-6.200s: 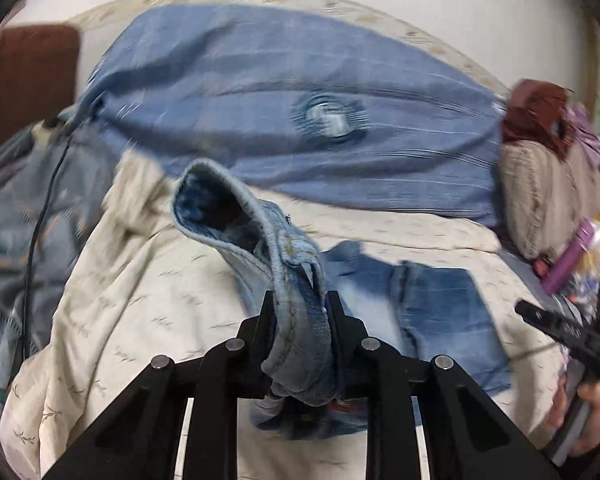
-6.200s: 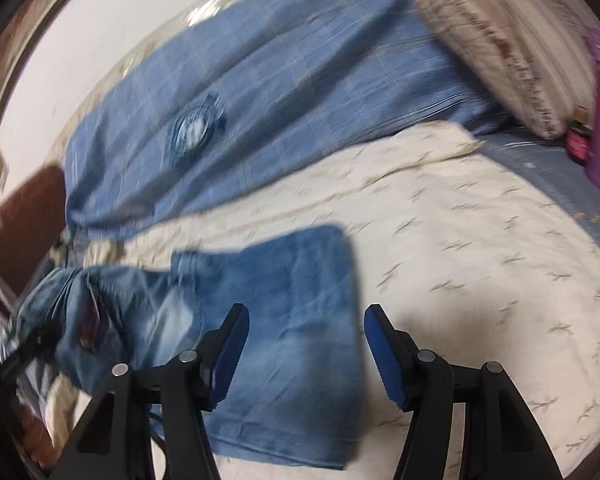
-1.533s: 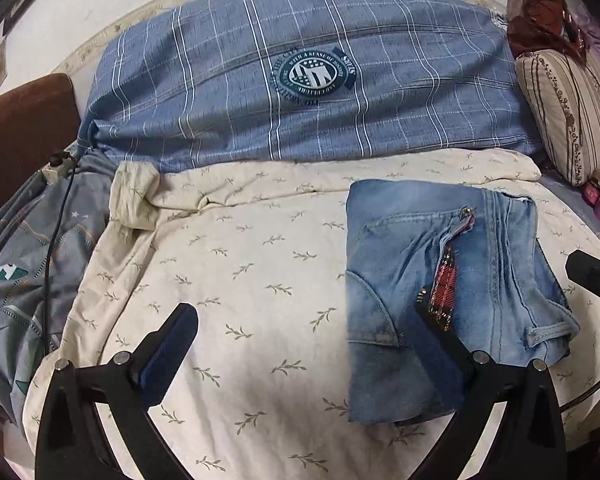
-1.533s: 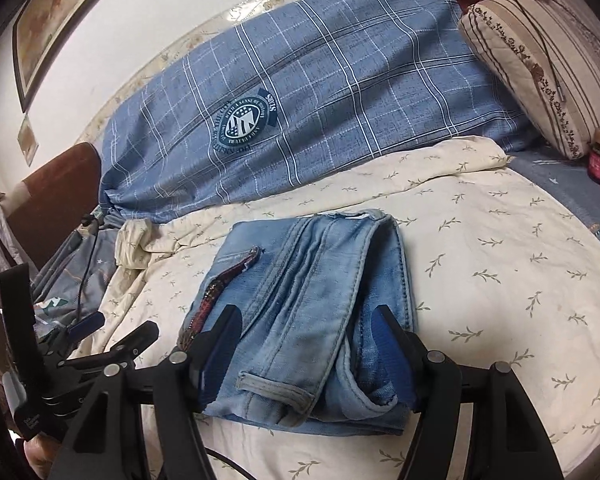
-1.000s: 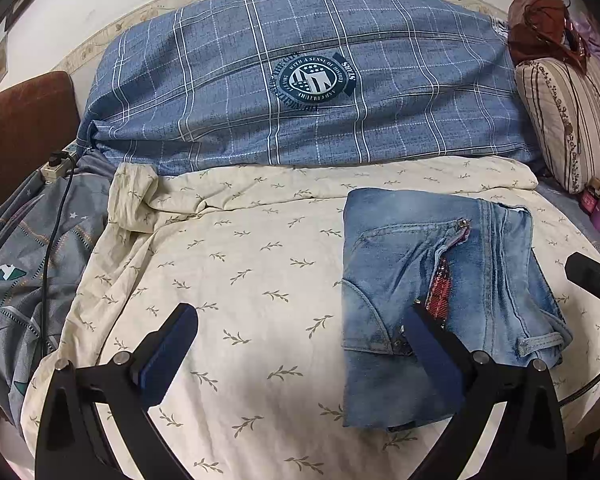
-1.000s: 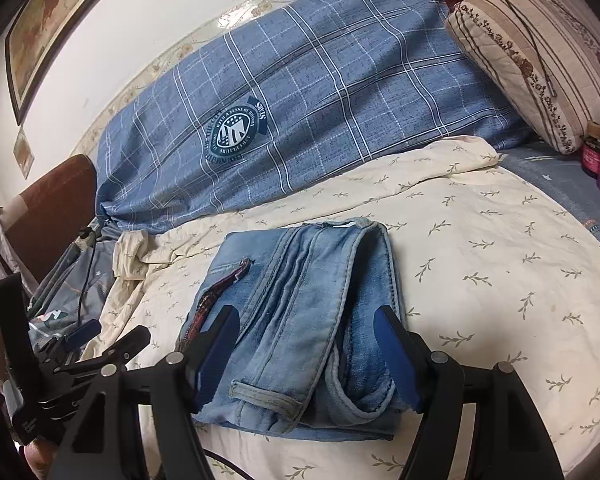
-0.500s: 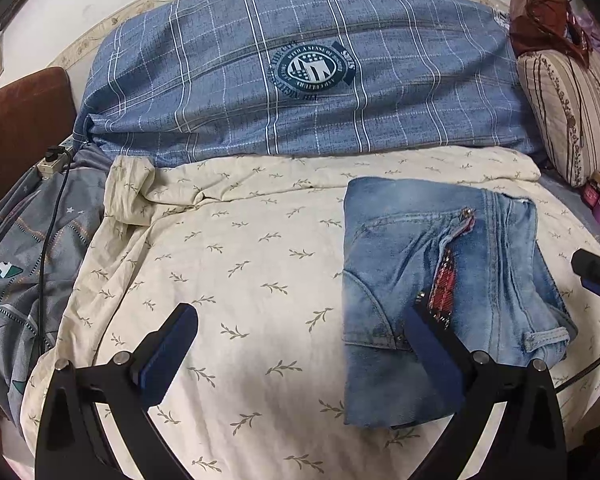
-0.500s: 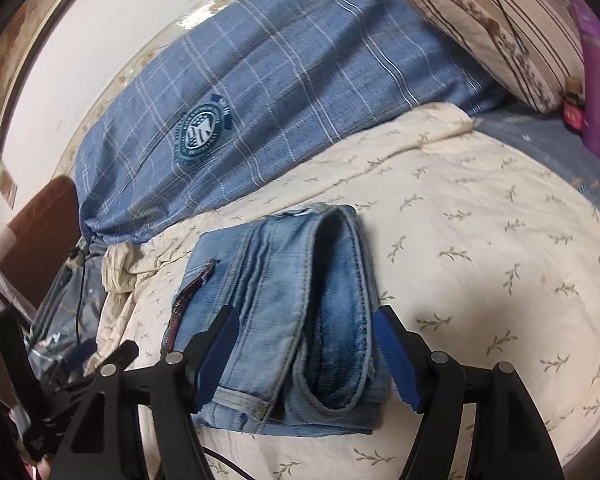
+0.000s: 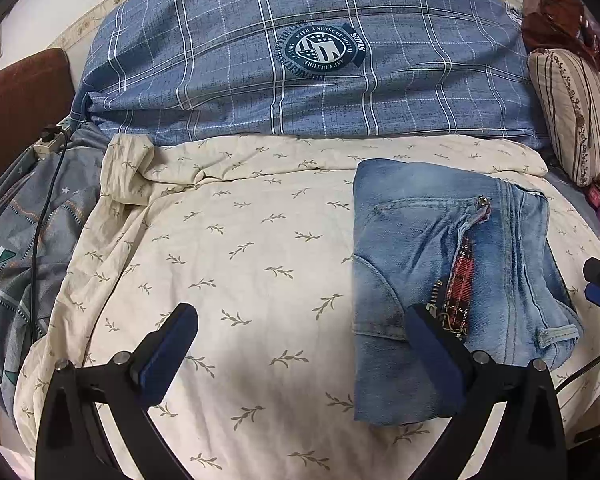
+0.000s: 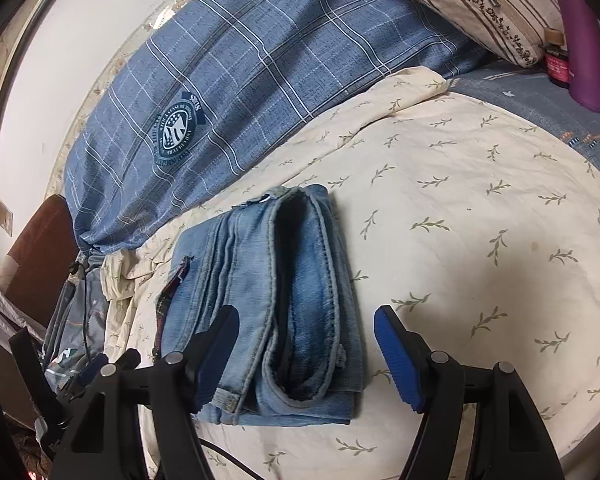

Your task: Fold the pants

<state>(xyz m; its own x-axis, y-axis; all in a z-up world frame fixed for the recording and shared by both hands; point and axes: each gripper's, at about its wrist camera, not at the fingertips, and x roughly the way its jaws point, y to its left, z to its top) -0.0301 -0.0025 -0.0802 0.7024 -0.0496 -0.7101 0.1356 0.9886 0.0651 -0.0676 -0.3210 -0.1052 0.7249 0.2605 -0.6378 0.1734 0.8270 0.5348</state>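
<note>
On the cream leaf-print sheet [image 9: 236, 248] lie the jeans [image 9: 440, 272], already doubled into a compact rectangular bundle, zipper and a strip of red plaid lining showing on top, the thick rolled waistband edge nearest the right wrist view. Folding looks essentially done; what remains, by my judgement, is a last tidy or nothing at all

Both tools are empty. The left gripper [image 9: 300, 352] stands spread wide over bare sheet, its right finger just over the bundle's near left corner, pinching nothing. The right gripper [image 10: 306, 354] is also spread, its pads either side of the bundle's near end but clear of the denim

If a further step is wanted, it calls for lowering the right jaws onto the loose near edge and pressing it flat, or squaring the uneven layers, without dragging the sheet

Behind the sheet a big blue plaid pillow [image 9: 300, 64] with a round crest leans on the pale wall; a striped cushion [image 9: 576, 112] sits to the right, a purple bottle [image 10: 584, 36] beside it, and a dark cable [image 9: 40, 216] trails at the left
</note>
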